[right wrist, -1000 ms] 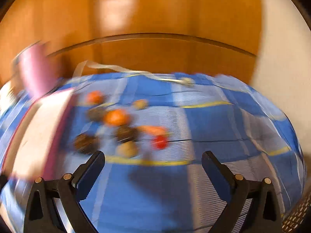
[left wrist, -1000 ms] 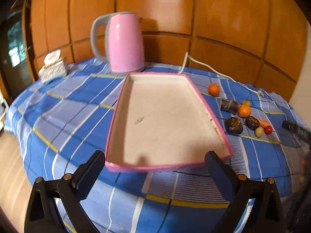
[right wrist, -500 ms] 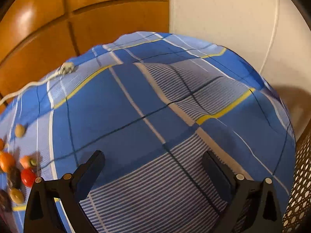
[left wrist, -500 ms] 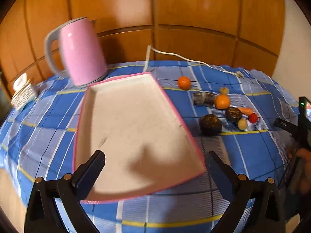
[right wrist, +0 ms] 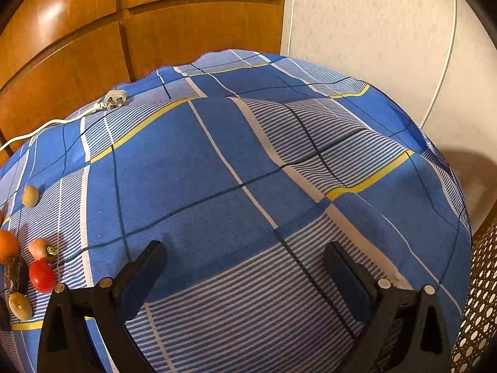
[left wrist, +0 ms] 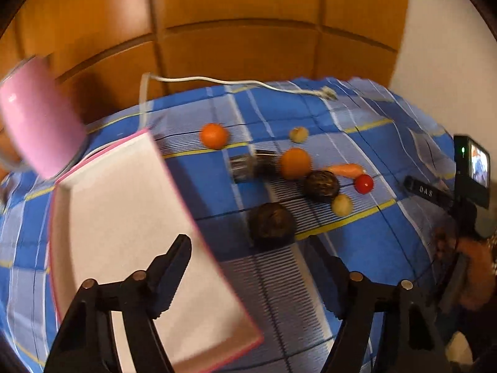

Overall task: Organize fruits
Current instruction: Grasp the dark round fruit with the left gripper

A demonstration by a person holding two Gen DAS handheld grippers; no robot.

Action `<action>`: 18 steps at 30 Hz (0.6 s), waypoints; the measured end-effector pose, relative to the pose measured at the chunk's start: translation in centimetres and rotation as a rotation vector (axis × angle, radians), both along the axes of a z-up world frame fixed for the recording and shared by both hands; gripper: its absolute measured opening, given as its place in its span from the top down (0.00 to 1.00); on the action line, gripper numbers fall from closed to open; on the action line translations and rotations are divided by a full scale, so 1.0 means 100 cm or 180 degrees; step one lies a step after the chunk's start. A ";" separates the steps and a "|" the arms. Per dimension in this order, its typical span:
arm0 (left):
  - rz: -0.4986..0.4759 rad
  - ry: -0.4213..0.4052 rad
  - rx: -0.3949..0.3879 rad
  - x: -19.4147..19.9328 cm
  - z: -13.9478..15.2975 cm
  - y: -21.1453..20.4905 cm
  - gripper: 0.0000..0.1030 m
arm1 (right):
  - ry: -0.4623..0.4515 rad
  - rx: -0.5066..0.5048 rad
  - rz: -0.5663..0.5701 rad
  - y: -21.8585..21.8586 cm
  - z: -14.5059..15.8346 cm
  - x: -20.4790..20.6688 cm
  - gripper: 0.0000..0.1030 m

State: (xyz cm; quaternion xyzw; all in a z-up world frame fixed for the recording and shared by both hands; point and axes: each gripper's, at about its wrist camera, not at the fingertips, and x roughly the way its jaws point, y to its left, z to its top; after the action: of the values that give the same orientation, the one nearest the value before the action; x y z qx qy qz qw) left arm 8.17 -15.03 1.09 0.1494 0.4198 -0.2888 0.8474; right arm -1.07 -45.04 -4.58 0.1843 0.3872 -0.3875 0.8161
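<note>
The left tongs (left wrist: 251,261) hang above the surface (left wrist: 357,248), which is draped in a blue checked cloth with white and yellow stripes; their jaws have just been closing but stand apart with nothing between them. The left finger (left wrist: 174,264) overlaps the right rim of the shallow rectangular pink-edged tray with a pale inside (left wrist: 124,217), which lies empty on the left part of the cloth.

The fruits sit loose on the cloth to the right of the tray. A dark brown round fruit (left wrist: 271,223) is nearest, just ahead of the tongs' gap. Beyond it lie a second dark brown round fruit (left wrist: 321,185), a small yellowish ball (left wrist: 341,205), a small red tomato (left wrist: 364,183), a small orange carrot (left wrist: 344,169), an orange citrus (left wrist: 295,163), a dark cylindrical piece (left wrist: 251,166), a further orange citrus (left wrist: 213,136) and a pale round nut-like fruit (left wrist: 298,134).

A pink electric kettle (left wrist: 37,118), blurred, stands behind the tray, and its white cord (left wrist: 217,80) runs along the back edge.

The right tongs (right wrist: 245,264) are wide apart and empty over bare cloth, well to the right of the fruits; in the left wrist view a hand (left wrist: 475,264) carries them at the right edge.
</note>
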 end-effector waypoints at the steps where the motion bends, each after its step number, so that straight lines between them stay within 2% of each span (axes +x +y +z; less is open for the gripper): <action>1: -0.0043 0.0008 0.0057 0.003 -0.003 -0.008 0.27 | 0.0000 -0.0001 0.0000 0.000 0.000 0.000 0.00; 8: -0.0234 0.0094 0.0364 0.022 -0.031 -0.042 0.28 | -0.0001 0.0001 0.0000 0.000 0.000 0.000 0.00; 10: -0.0283 0.0133 0.0417 0.025 -0.038 -0.046 0.42 | 0.0000 -0.0005 0.0003 0.000 0.000 0.000 0.00; 11: -0.0328 0.0206 0.0395 0.026 -0.043 -0.047 0.52 | 0.0001 -0.0007 0.0004 0.000 0.000 0.000 0.00; 15: -0.0284 0.0109 0.0312 0.020 -0.046 -0.045 0.52 | 0.0003 -0.0009 0.0003 0.000 0.000 0.000 0.00; 18: -0.0164 0.0172 0.0117 0.018 -0.042 -0.034 0.52 | 0.0003 -0.0013 0.0003 0.000 0.000 0.000 0.00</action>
State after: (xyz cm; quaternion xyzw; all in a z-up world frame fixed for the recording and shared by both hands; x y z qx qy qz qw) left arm 9.97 -18.46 -3.07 0.1678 0.4438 -0.3068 0.8251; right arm -1.07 -45.01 -4.57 0.1822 0.3868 -0.3880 0.8165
